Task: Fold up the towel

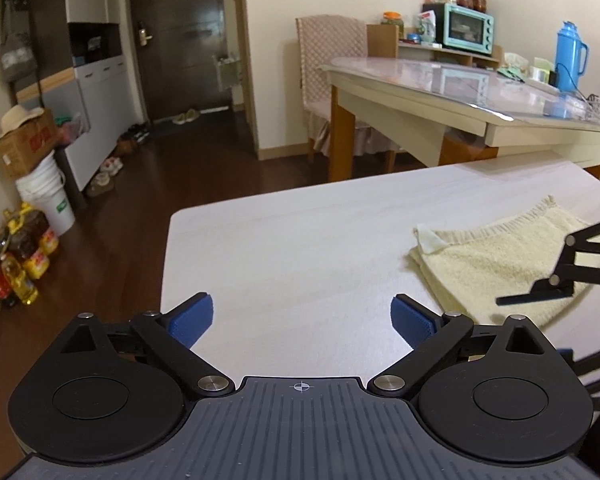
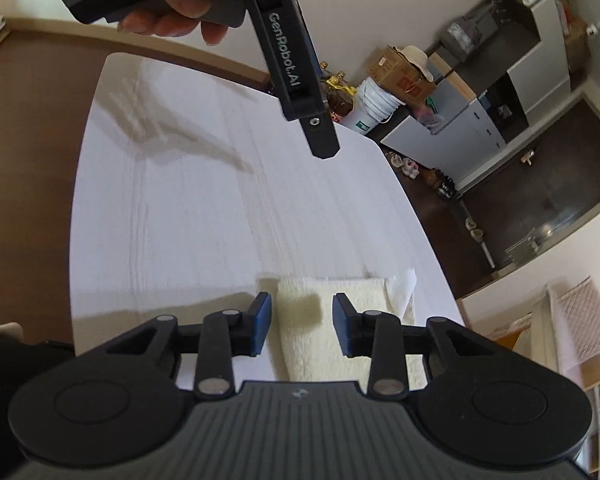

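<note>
Right gripper [image 2: 300, 334]: folded cream towel [image 2: 340, 320] lies on the white table [image 2: 180, 200] directly under and ahead of its fingers, which stand to either side of the cloth. Near end of towel hidden beneath the gripper body; whether the blue pads [image 2: 262, 328] touch the cloth cannot be told. Jaws partly open, nothing clamped. Left gripper [image 1: 302, 322]: towel off to its right, well apart, partly cut by the frame edge. Jaws spread wide over bare table, holding nothing. A hand [image 2: 172, 4] grips its handle, seen from the right wrist.
</note>
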{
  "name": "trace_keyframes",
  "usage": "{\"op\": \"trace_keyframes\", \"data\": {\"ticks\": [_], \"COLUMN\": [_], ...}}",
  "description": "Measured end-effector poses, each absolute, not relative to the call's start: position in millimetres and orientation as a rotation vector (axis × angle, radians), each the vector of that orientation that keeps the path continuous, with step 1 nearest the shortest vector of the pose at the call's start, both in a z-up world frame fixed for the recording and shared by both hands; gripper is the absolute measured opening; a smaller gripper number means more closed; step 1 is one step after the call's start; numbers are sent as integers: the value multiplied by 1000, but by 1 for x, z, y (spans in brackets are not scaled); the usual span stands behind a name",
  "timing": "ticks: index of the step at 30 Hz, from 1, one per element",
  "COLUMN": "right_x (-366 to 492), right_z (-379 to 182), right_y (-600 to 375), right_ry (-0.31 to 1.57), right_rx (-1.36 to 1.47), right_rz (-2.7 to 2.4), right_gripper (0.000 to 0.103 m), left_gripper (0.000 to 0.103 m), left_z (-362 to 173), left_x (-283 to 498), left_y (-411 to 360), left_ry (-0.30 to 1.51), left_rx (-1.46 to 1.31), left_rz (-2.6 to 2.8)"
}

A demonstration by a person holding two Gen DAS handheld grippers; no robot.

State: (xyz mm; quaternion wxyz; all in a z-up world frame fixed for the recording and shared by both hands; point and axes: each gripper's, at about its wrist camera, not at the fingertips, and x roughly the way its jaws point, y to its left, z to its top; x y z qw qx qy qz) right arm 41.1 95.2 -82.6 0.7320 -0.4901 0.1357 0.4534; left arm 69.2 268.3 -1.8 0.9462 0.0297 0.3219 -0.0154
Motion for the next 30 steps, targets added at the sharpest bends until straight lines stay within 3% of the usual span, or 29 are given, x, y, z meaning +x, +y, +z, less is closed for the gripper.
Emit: {"op": "trace_keyframes", "data": {"ticks": [4, 20, 21, 22, 24, 26, 28, 30], "right_x": [47, 70, 68, 66, 63, 62, 61, 64], "right_z": [-84, 19, 19, 20, 19, 18, 17, 16], "right_y": [99, -9, -14, -19, -30, -37, -45, -49], "right_ry": [302, 527, 531, 534, 551, 559, 567, 574], "right_rx": [-1062, -552, -553, -554, -545, -530, -515, -497], "right_rz": [1014, 1341, 1351, 1359, 1372, 1374, 1374, 1377], "right_gripper": [10, 8, 8, 8, 8, 8, 8, 8], "left_gripper": [99, 99, 94, 79, 62, 50, 25, 10], "left_z": [-5, -32, -34, -36, -39, -41, -43, -42], "left_x": [57, 24, 22, 20, 18, 17, 16, 14], "left_y": [262, 151, 146, 141, 131, 125, 121, 117], "left_ry": [622, 428, 428, 427, 466, 499, 525, 553], "left_rx": [113, 677, 708, 738, 794, 832, 864, 889], "left_rz": [-128, -532, -559, -586, -642, -673, -686, -700]}}
